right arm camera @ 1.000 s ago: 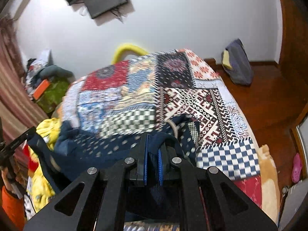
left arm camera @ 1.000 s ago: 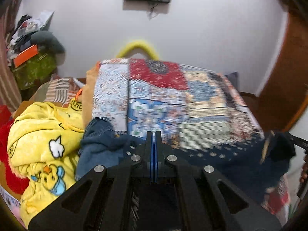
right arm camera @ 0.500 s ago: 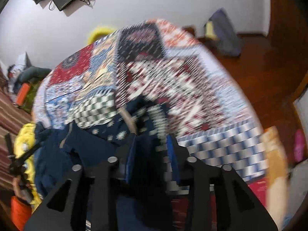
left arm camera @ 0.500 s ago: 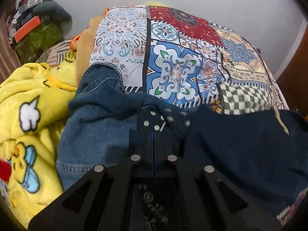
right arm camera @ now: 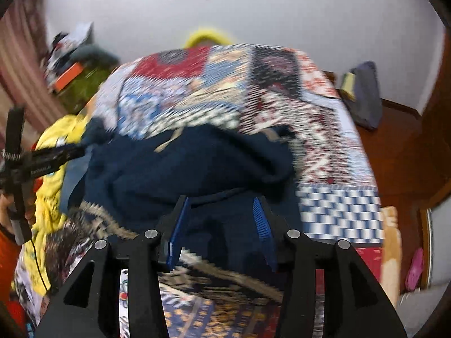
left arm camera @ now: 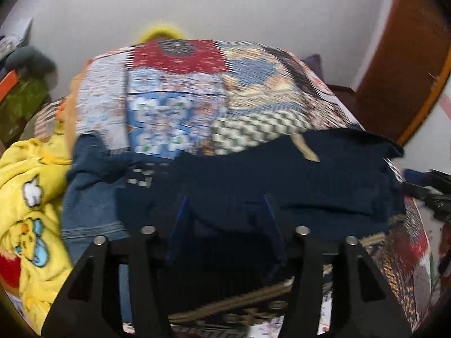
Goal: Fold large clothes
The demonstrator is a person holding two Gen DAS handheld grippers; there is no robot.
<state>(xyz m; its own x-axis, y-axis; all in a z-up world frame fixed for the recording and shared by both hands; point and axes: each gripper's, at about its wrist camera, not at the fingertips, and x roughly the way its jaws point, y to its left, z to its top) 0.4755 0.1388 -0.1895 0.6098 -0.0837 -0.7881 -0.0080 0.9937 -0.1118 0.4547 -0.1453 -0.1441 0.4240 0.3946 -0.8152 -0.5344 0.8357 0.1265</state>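
A dark navy garment [left arm camera: 296, 180] lies bunched on the near part of the patchwork bedspread [left arm camera: 174, 104]; it also shows in the right wrist view [right arm camera: 197, 169]. My left gripper [left arm camera: 225, 205] is open, its jaws spread just above the garment's near edge, holding nothing. My right gripper [right arm camera: 220, 208] is open too, over the garment's near right part. The right gripper's tip shows at the right edge of the left wrist view [left arm camera: 428, 186]. Both views are motion-blurred.
A blue denim piece [left arm camera: 90, 197] lies left of the navy garment, beside a yellow cartoon-print blanket [left arm camera: 31, 197]. Clutter and a green box [right arm camera: 81, 81] stand at the far left by the wall. A dark bag [right arm camera: 363, 93] sits on the wooden floor at right.
Both grippers, shut on the navy garment a second ago, have opened and let it go. The garment now lies on the bedspread and both grippers have pulled back.
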